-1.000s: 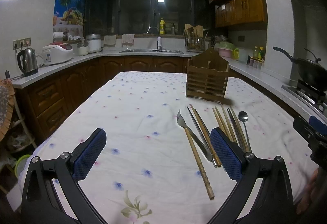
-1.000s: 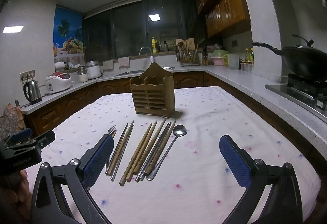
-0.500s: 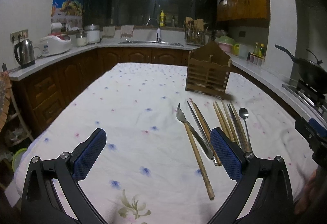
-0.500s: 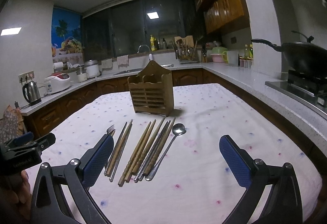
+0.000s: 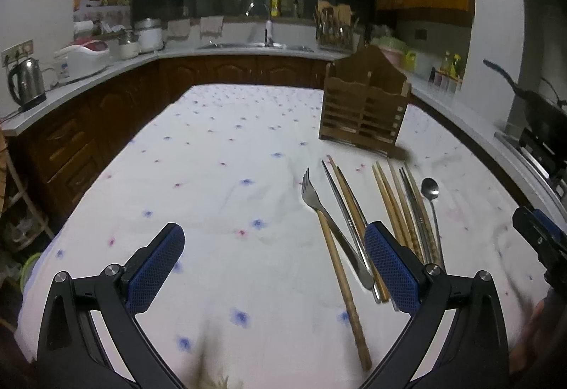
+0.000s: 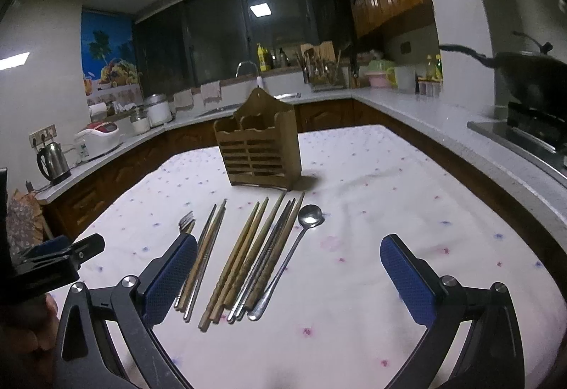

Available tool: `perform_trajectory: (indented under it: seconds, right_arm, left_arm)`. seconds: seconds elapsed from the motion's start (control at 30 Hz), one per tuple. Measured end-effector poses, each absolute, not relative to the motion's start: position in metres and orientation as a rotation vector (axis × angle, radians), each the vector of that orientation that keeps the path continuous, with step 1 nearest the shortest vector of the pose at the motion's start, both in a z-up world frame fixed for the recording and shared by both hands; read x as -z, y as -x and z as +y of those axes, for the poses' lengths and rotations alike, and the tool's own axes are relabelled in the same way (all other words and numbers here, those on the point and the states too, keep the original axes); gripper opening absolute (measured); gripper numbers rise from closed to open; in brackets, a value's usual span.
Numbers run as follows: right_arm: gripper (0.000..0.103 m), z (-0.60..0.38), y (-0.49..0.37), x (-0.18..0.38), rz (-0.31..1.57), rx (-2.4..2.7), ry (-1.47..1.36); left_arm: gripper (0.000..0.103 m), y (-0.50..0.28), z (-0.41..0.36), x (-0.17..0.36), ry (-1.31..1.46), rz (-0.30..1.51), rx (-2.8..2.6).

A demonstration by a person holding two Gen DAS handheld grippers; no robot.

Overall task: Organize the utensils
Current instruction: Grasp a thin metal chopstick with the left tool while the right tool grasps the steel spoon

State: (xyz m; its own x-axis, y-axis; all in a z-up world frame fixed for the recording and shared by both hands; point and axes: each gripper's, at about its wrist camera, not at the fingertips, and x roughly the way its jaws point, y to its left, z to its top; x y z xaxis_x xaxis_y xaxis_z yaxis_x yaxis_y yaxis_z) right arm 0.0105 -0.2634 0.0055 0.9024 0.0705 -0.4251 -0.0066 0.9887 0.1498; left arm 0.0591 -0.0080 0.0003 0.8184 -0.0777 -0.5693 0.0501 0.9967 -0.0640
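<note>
I see my left gripper (image 5: 273, 268) and right gripper (image 6: 288, 277) with jaws wide apart, holding nothing. The fork (image 6: 186, 220), chopsticks (image 6: 244, 254) and spoon (image 6: 299, 240) lie mid-frame, below the wooden holder (image 6: 260, 149).

Both tongs are spread wide with nothing between their blue pads, the left tongs (image 5: 273, 268) filling the bottom of the left wrist view, the right tongs (image 6: 288, 279) along the bottom of theirs, a hand (image 6: 24, 328) at lower left.

Left gripper (image 5: 273, 268) tips downward over the tablecloth (image 5: 219, 176); right gripper (image 6: 288, 277) eases in, the utensil holder (image 6: 260, 155) and spoon (image 6: 310, 216) looming closer.
</note>
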Motion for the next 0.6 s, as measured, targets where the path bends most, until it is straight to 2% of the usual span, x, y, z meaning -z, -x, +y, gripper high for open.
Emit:
perform_trajectory:
  seconds: [0.2,0.27,0.3,0.4,0.6]
  right_arm:
    - [0.103,-0.285,-0.053,0.002,0.557,-0.062,-0.265]
    - [0.099,-0.292,-0.069,0.005,0.597,-0.060,-0.293]
    - [0.095,-0.296,-0.078,0.007,0.619,-0.061,-0.305]
    - [0.081,-0.303,-0.102,0.013,0.670,-0.061,-0.314]
    - [0.071,-0.310,-0.142,0.027,0.768,-0.104,-0.304]
  left_arm:
    - [0.103,-0.104,-0.011,-0.002,0.067,0.687,0.126]
    - [0.101,-0.118,-0.012,-0.002,0.073,0.709,0.142]
    - [0.100,-0.127,-0.013,-0.002,0.076,0.721,0.151]
    - [0.092,-0.148,-0.016,0.002,0.081,0.766,0.165]
    - [0.073,-0.187,-0.022,0.016,0.088,0.858,0.195]
